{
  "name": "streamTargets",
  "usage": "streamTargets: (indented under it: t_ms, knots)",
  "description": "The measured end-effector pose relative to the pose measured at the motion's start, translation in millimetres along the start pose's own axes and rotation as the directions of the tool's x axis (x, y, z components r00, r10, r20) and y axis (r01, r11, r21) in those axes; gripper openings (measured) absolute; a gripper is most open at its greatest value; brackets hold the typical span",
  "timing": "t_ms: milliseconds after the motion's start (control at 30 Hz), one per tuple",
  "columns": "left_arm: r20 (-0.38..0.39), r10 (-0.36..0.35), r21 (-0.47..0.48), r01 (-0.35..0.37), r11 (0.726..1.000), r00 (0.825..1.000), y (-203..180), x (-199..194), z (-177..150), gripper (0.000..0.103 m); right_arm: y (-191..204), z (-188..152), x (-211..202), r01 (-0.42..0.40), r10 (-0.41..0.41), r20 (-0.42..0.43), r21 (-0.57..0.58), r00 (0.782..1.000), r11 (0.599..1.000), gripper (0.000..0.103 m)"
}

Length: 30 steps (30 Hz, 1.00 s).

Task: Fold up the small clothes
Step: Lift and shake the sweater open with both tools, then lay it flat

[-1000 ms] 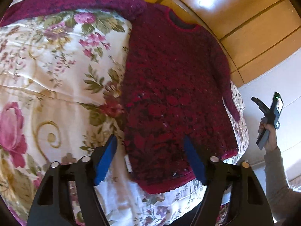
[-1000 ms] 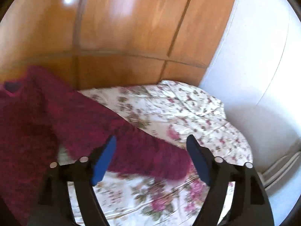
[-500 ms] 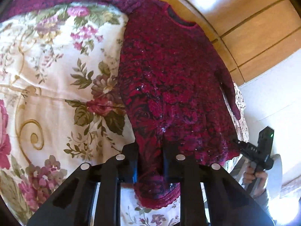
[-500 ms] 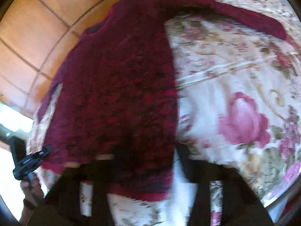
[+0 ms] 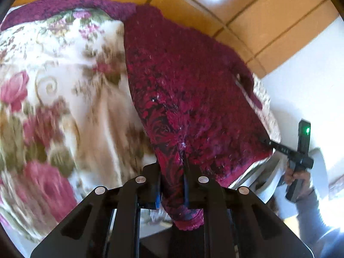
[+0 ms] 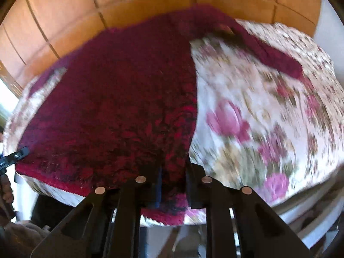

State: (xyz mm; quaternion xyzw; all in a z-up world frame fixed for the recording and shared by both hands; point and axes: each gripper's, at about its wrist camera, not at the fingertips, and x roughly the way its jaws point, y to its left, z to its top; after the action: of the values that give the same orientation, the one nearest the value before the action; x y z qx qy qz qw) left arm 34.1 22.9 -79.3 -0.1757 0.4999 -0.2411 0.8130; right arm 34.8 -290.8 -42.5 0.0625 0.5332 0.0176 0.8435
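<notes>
1. Sweater (image 5: 182, 86), dark red and knitted, lies spread on a flowered bedspread (image 5: 64, 99) in the left wrist view, its neck end far and its hem near. One sleeve stretches far left along the bedspread's far edge. The left gripper (image 5: 173, 185) is closed tight on the near left corner of the hem, with red knit bunched between its fingers and hanging just below them. At the right edge, the right gripper (image 5: 268, 143) touches the hem's near right corner, held in a hand (image 5: 297, 176); from here I cannot tell how its jaws stand. Wooden panels (image 5: 247, 6) rise behind the bed.

2. In the right wrist view, the sweater (image 6: 120, 99) fills the left and middle, and the bedspread (image 6: 268, 118) the right, blurred. The right gripper (image 6: 173, 185) is pinched narrow on the hem, with knit caught between its fingers. The left gripper's tip (image 6: 19, 153) reaches the hem's corner at the far left edge.
</notes>
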Motion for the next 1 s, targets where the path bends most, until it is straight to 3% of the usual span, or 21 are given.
streamTargets:
  t_ms: [100,233,300,367,467,567,633,800,900,933,1000]
  knots:
    - [0.001,0.019,-0.044,-0.019,0.999,1.000,9,3,0,0.023,-8,-15,4,0.007,-0.007,-0.010,0.022,1.000,1.000,0.020]
    - [0.078,0.051,-0.100,-0.043,0.994,0.996,28,-20,15,0.043,0,-5,-12,0.090,-0.090,0.042,-0.004,0.995,0.996,0.065]
    - [0.153,0.110,-0.167,-0.084,0.982,0.982,49,-41,27,0.058,9,1,-21,0.125,-0.124,0.095,-0.005,0.988,0.992,0.075]
    - [0.192,0.158,-0.250,-0.107,0.962,0.969,75,-53,37,0.059,21,13,-25,0.091,-0.091,0.142,0.004,0.986,0.996,0.086]
    - [0.215,0.273,-0.407,-0.168,0.898,0.938,124,-72,50,0.059,51,33,-16,0.030,-0.027,0.182,-0.013,0.983,0.999,0.090]
    - [0.219,0.409,-0.519,-0.249,0.818,0.886,170,-91,66,0.070,90,55,6,-0.029,0.041,0.186,-0.065,0.982,0.997,0.094]
    - [0.226,0.466,-0.569,-0.272,0.776,0.855,198,-104,77,0.070,116,70,24,-0.040,0.059,0.181,-0.109,0.982,0.993,0.095]
    - [0.252,0.568,-0.692,-0.265,0.672,0.783,263,-130,109,0.077,156,94,72,0.008,0.018,0.147,-0.177,0.989,0.984,0.096]
    - [0.258,0.581,-0.707,-0.259,0.658,0.772,288,-135,135,0.077,163,93,102,0.056,-0.031,0.125,-0.202,0.992,0.978,0.101]
    - [0.250,0.593,-0.707,-0.274,0.652,0.766,295,-134,146,0.077,163,90,105,0.068,-0.039,0.147,-0.201,0.988,0.977,0.101]
    - [0.239,0.593,-0.692,-0.293,0.660,0.769,306,-126,168,0.077,158,84,106,0.056,-0.021,0.185,-0.185,0.982,0.981,0.101]
